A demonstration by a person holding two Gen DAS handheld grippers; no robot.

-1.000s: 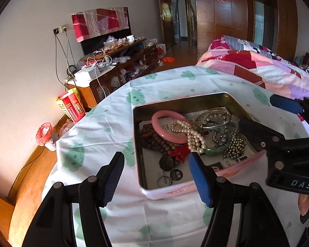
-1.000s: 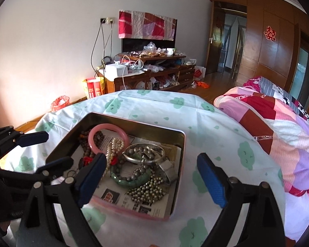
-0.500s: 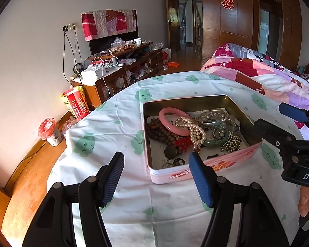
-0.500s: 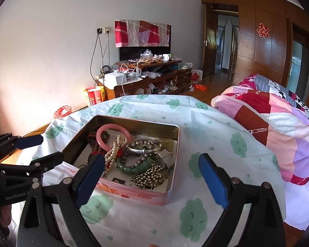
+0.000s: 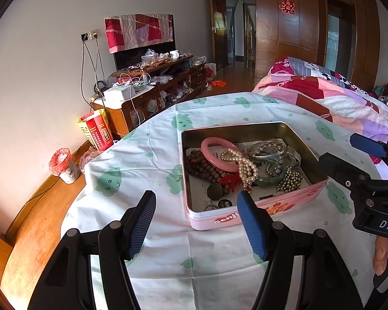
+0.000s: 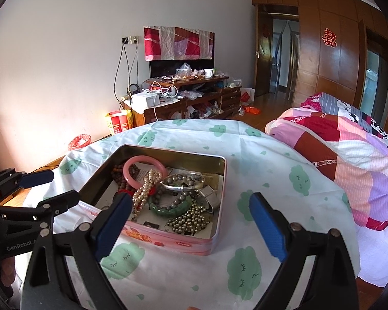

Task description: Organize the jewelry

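Note:
A pink tin box (image 5: pixel 292 205) (image 6: pixel 183 244) stands open on the cloth-covered table (image 5: pixel 155 155). It holds a pink bangle (image 5: pixel 217 149) (image 6: pixel 142 166), a pearl strand (image 5: pixel 245 168) (image 6: pixel 144 191), brown wooden beads (image 5: pixel 203 168), a green jade bangle (image 5: pixel 269 180) (image 6: pixel 168 210), silver bangles (image 5: pixel 269 148) (image 6: pixel 183 180) and metal beads (image 6: pixel 191 219). My left gripper (image 5: pixel 195 222) is open and empty, short of the tin's near left corner. My right gripper (image 6: pixel 191 228) is open and empty, above the tin's near side.
A bed with a patchwork quilt (image 6: pixel 349 155) lies right of the table. A cluttered wooden TV cabinet (image 6: pixel 183 100) stands against the far wall, with a red and yellow carton (image 5: pixel 95 129) and a small bin (image 5: pixel 63 165) on the floor.
Both grippers have drawn back from the tin, so it looks smaller and farther away. Both stay open and empty. The jewelry has not moved.

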